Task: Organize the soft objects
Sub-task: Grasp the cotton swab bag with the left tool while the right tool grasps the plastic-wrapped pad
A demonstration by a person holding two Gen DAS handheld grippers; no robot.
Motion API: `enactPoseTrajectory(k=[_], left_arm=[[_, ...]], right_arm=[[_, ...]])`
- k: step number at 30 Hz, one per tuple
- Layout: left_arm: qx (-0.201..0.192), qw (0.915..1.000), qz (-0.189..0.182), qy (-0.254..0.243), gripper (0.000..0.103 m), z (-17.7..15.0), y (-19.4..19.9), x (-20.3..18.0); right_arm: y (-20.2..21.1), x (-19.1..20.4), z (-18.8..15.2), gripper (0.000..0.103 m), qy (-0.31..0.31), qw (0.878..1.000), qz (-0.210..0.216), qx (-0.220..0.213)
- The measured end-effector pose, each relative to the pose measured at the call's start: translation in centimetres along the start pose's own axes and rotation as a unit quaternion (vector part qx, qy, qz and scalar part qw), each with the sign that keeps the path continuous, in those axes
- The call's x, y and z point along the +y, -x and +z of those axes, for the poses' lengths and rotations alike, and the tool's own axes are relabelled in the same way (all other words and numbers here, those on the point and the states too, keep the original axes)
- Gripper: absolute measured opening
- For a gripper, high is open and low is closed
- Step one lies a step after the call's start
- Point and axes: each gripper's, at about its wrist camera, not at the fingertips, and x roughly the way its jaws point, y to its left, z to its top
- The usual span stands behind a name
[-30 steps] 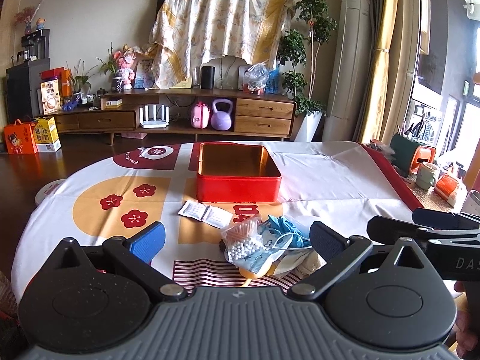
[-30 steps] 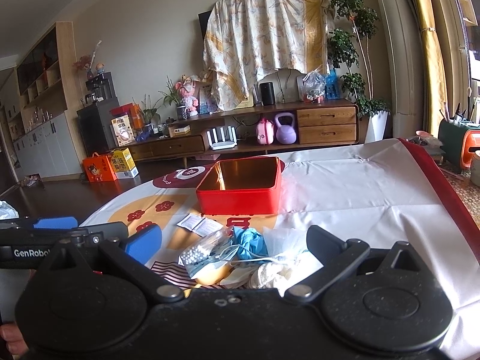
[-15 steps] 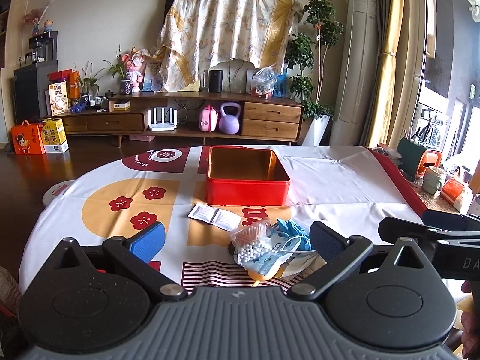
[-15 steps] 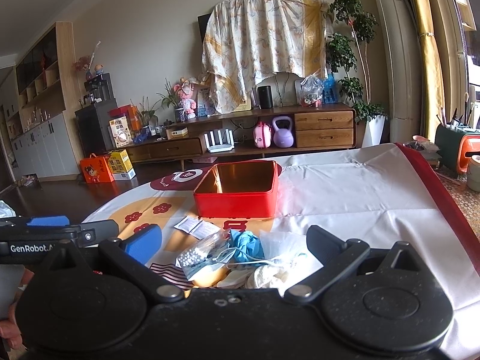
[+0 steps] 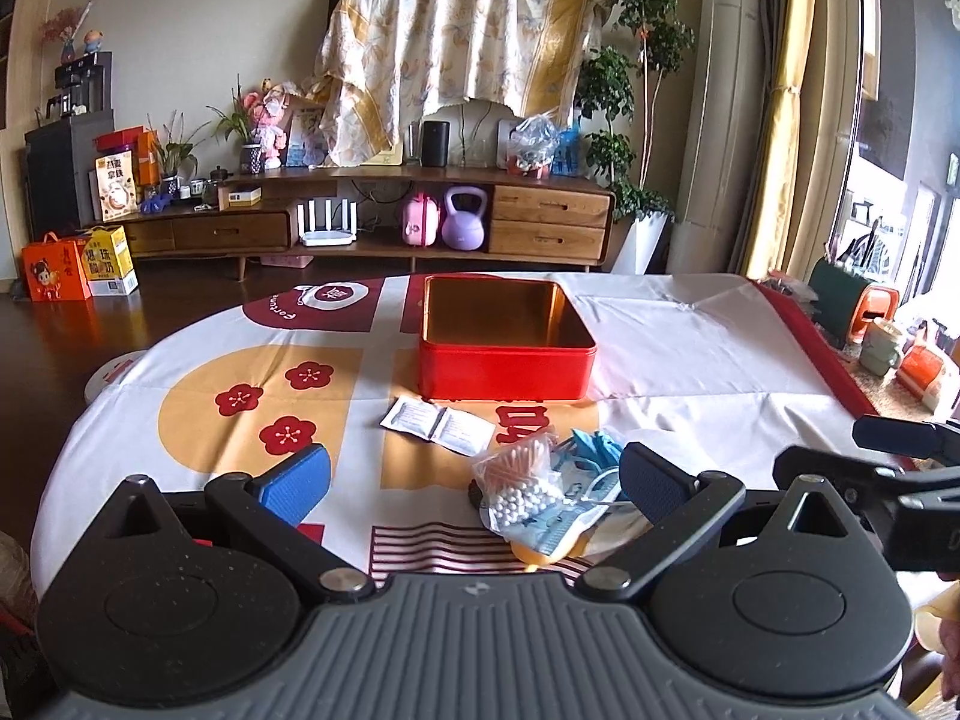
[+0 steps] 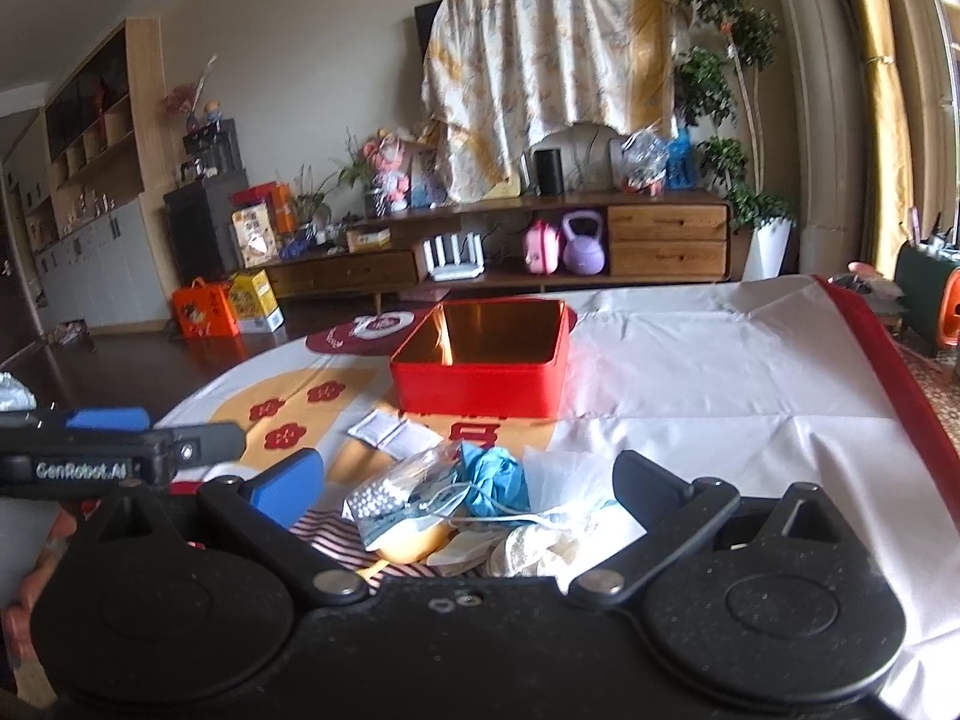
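The heap of soft things is lying on the near part of the tabletop, just in front of both tools: a clear plastic bag of cotton swabs with white tips, a crumpled blue rubber glove, a pale blue face mask with white ear loops, a soft yellow-orange piece underneath, and some cream-white cloth at the right. Two flat white paper sachets are sitting apart, between the heap and the square red metal tin with a gold inside, which is standing farther back, near the middle.

As far as I can see, nothing is in the tin yet; its gold floor is looking bare, so I am judging the sorting as barely begun, with every soft item waiting to go in.

The left gripper is hovering over the near edge with its blue-padded fingers spread wide and gripping nothing. The right gripper is likewise spread wide and empty, the heap showing between its fingers.

For writing, the side of the left tool is reading "GenRobot.AI" in the right wrist view. The red-and-white printed cloth covering the tabletop is carrying red plum blossoms, a large red Chinese character near the tin, and a dark red round badge whose lettering begins "Fortun". The sachet print is too small to read.
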Motion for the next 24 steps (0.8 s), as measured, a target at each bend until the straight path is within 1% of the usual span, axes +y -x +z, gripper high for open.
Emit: enactPoseTrajectory(k=[4,9,13,18,20,24], left_arm=[[0.014,0.9999,-0.007,0.002,0.103,0.6,-2.2,0.5],[0.035,0.9994,-0.007,0.006,0.103,0.5,-4.9,0.7],[0.048,0.9988,-0.004,-0.006,0.103,0.3,-6.8,0.2],[0.071,0.9974,-0.012,0.004,0.103,0.8,-9.7,-0.2],[0.084,0.9963,-0.016,-0.001,0.103,0.8,-11.0,-0.6],[0.122,0.9922,-0.024,0.005,0.103,0.5,-13.5,-0.8]], right_arm=[[-1.5,-0.5,0.0,0.101,0.005,1.0,0.006,0.018],[-3.6,-1.3,-0.1,0.1,0.017,0.999,0.011,0.038],[-5.0,-2.3,0.4,0.098,0.023,0.998,0.015,0.049],[-7.7,-3.5,1.4,0.092,0.026,0.997,0.003,0.067],[-8.9,-4.1,1.7,0.088,0.021,0.997,-0.001,0.078],[-11.1,-5.5,2.1,0.086,-0.011,0.995,-0.001,0.103]])
